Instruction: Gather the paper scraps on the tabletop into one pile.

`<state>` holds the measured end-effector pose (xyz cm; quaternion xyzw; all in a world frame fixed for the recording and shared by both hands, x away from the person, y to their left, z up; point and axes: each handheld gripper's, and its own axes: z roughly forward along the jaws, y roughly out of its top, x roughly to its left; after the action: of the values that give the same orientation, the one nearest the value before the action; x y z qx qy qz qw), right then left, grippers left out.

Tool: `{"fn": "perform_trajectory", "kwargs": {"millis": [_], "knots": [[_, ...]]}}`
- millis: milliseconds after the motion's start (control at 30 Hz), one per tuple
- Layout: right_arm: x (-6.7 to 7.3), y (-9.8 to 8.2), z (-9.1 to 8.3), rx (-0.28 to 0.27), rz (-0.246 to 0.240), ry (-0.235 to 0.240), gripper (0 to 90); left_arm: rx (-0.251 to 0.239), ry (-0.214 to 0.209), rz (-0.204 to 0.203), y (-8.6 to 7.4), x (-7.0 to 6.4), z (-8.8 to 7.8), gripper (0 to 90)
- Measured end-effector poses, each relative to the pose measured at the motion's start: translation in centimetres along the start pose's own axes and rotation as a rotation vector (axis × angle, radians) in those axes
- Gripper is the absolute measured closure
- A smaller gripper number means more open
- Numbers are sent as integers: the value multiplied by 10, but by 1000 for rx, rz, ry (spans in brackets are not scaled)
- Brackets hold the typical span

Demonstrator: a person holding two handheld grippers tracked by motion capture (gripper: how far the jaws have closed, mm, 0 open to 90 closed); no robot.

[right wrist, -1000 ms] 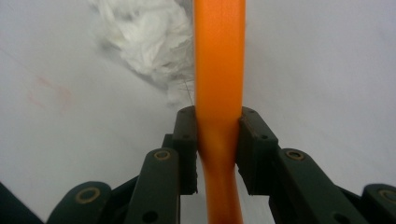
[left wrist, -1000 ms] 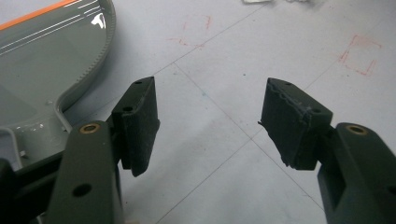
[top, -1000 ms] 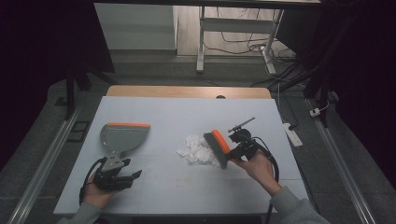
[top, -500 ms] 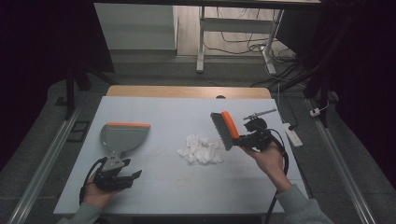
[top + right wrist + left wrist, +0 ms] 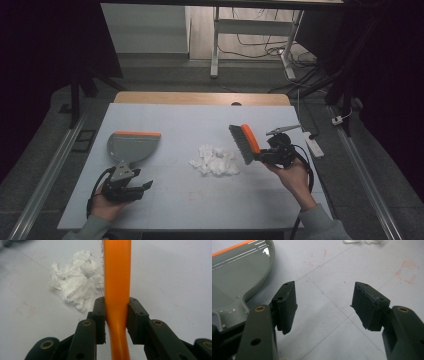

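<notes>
Orange brush [image 5: 117, 277] handle sits clamped between the right gripper's [image 5: 116, 317] jaws.

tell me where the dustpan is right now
In the high view the grey dustpan lies flat on the table's left side, just ahead of the left gripper and left of the white paper scraps.

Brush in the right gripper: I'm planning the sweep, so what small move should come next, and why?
Probably lower the brush to the table just right of the paper scraps. The right gripper clamps its orange handle, bristles raised beside the pile, and the dustpan waits on the pile's far side.
</notes>
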<state>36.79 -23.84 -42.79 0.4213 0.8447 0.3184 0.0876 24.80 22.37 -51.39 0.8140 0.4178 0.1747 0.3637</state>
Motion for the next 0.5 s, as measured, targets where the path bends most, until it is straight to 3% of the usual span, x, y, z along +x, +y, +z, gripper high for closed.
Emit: {"fn": "perform_trajectory", "kwargs": {"millis": [500], "knots": [[-19, -55, -19, -99, -41, -25, 710, -8, 5, 2, 9, -2, 4, 364]]}}
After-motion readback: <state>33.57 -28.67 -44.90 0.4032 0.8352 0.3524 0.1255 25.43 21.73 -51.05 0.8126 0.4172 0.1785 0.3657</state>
